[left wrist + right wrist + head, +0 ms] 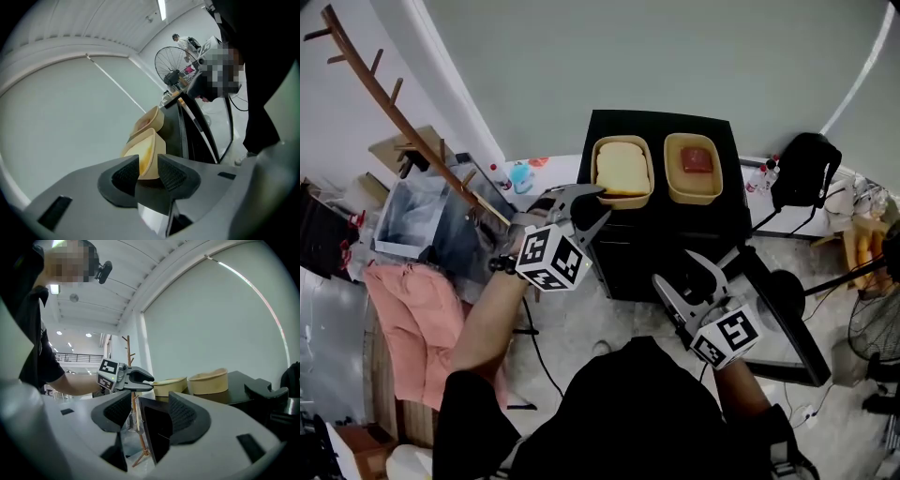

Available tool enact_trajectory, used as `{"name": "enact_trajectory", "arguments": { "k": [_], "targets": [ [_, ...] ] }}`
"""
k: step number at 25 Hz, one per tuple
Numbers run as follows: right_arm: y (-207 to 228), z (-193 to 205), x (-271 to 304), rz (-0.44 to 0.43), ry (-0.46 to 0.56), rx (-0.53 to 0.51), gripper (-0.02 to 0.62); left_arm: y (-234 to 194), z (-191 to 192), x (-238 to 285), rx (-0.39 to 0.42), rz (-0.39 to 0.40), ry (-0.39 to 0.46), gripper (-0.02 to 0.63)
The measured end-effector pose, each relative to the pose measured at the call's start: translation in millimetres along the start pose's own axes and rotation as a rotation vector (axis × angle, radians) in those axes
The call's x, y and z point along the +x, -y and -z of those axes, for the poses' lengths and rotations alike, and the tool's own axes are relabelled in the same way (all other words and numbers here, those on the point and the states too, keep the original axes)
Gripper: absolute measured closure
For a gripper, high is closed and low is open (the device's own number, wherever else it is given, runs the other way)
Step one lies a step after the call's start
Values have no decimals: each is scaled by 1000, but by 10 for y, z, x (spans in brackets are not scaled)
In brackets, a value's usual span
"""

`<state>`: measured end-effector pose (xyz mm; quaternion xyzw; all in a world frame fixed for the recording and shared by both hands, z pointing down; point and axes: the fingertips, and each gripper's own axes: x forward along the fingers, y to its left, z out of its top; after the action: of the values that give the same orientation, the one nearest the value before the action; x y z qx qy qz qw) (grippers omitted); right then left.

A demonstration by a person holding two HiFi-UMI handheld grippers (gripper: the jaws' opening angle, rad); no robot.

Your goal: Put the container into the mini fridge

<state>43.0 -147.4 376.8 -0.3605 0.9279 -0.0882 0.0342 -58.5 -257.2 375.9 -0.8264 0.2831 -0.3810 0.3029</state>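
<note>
Pick under way: container on top of the fridge, nothing inside yet.

Left to right: my left gripper [148,166] is clamped on the near wall of the yellow-filled container [622,169]. It sits flat on the left side of the mini fridge [661,129] top. The second container [693,167], red contents, is just beside it and untouched. The right gripper [150,411] has its jaws apart, straddling the edge of the fridge door [780,314]. One pad is clear of it, so I read that as not clamped. The door looks swung open at the right. Done: door open, grip on. Left: lift, bring it round to the opening, set it inside, let go, shut the door. I can't see the interior.
</note>
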Motion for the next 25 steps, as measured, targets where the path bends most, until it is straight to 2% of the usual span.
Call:
{"name": "enact_trajectory", "arguments": {
  "k": [6,14,21,25],
  "targets": [
    [-48,39,73,32,3,16,336,28,-2,18,49,52,1,539],
    [9,96,111,65,2,45,336,82,14,44,222,93,-45,549],
    [-19,161,162,64,-23,57,336,88,-13,58,246,96,-59,565],
    [-2,179,168,76,-25,122,337,108,-33,13,228,101,-34,569]
  ]
}}
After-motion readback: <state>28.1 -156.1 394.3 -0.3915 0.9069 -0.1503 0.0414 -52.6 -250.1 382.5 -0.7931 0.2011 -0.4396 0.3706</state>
